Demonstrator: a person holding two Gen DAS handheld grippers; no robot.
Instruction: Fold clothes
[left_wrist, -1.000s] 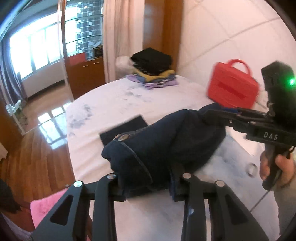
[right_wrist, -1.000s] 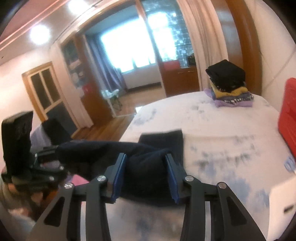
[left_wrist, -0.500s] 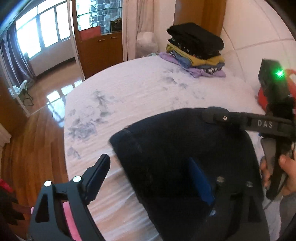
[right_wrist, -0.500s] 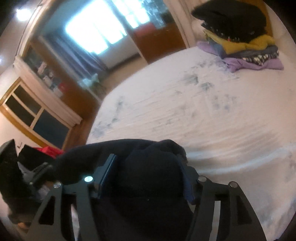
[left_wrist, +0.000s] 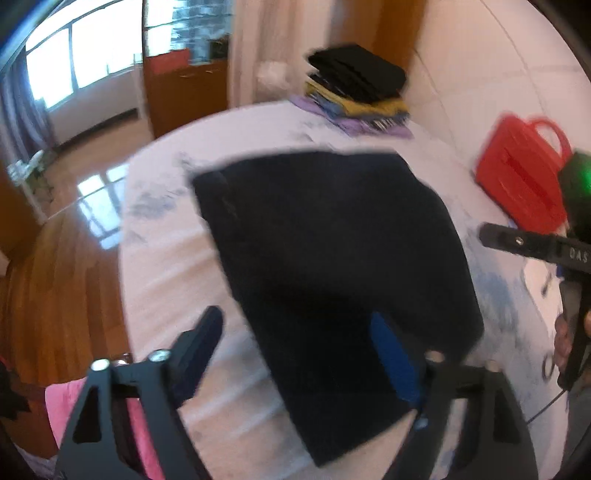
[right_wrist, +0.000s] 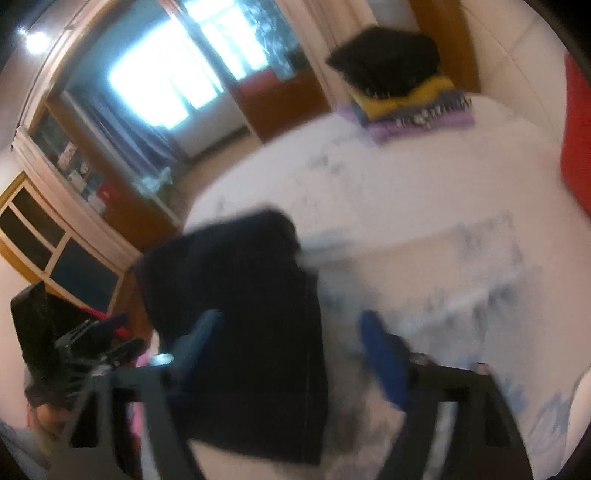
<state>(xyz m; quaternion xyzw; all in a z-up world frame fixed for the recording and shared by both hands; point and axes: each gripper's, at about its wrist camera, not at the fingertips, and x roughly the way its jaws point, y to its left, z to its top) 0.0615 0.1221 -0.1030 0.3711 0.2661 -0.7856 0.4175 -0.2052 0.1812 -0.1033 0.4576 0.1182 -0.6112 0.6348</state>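
Observation:
A folded dark navy garment (left_wrist: 332, 266) lies flat on the white bed (left_wrist: 162, 280); it also shows in the right wrist view (right_wrist: 243, 325). My left gripper (left_wrist: 299, 339) is open just above the garment's near edge, holding nothing. My right gripper (right_wrist: 288, 339) is open over the garment's near right part, holding nothing. It also shows at the right edge of the left wrist view (left_wrist: 524, 243). The frames are motion blurred.
A stack of folded clothes (left_wrist: 358, 92) sits at the bed's far end, also in the right wrist view (right_wrist: 402, 88). A red bag (left_wrist: 521, 177) leans on the white headboard at right. Pink cloth (left_wrist: 74, 406) lies low left. Wooden floor (left_wrist: 62, 258) lies left.
Both grippers opened and let go of the navy garment. It now lies flat and folded on the bed, and both grippers have drawn back from it.

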